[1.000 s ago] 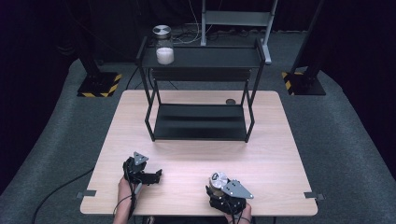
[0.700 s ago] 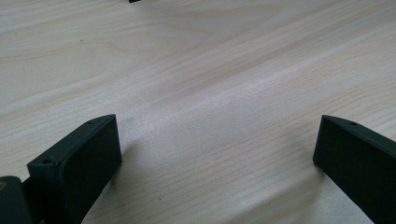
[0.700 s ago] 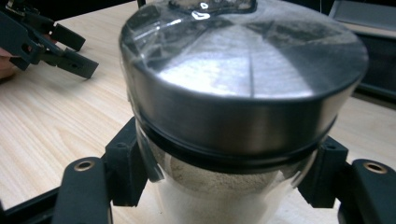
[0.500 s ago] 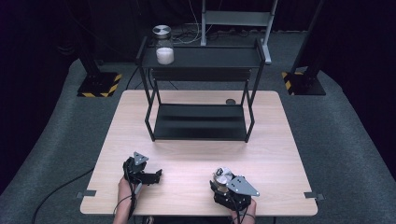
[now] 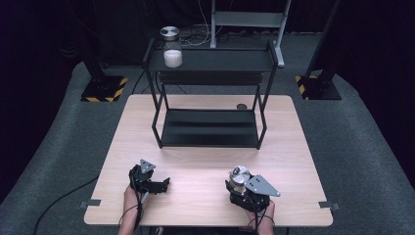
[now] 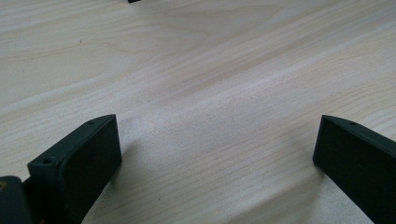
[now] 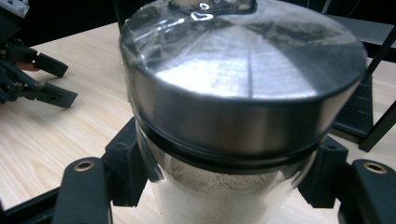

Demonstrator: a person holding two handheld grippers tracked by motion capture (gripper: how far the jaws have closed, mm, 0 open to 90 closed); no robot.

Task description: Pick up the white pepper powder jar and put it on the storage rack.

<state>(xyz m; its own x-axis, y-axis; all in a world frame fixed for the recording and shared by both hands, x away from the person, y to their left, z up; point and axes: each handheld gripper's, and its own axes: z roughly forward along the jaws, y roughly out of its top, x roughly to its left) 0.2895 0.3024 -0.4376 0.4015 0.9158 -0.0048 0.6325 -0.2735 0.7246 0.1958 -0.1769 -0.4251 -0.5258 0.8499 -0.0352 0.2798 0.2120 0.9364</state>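
A glass jar point(image 7: 243, 93) with a shiny metal lid and white powder inside stands upright between the black jaws of my right gripper point(image 7: 229, 186), which is shut on its body just below the lid. From the high view, that jar point(image 5: 239, 173) and right gripper point(image 5: 238, 183) are near the table's front edge, right of centre. My left gripper point(image 5: 165, 185) rests at the front left with its jaws open toward the right. Its own view has the left gripper point(image 6: 217, 154) spread wide over bare wood, holding nothing. A second, similar jar point(image 5: 172, 46) stands on the left end of the black rack's top shelf.
A black two-level metal rack point(image 5: 210, 129) stands at the back middle of the wooden table point(image 5: 195, 161). A small dark round object point(image 5: 242, 106) lies on the table behind the rack's right leg. Dark floor and stand bases surround the table.
My right gripper has risen with the jar in it and shifted a little to the right. The left gripper has stayed put.
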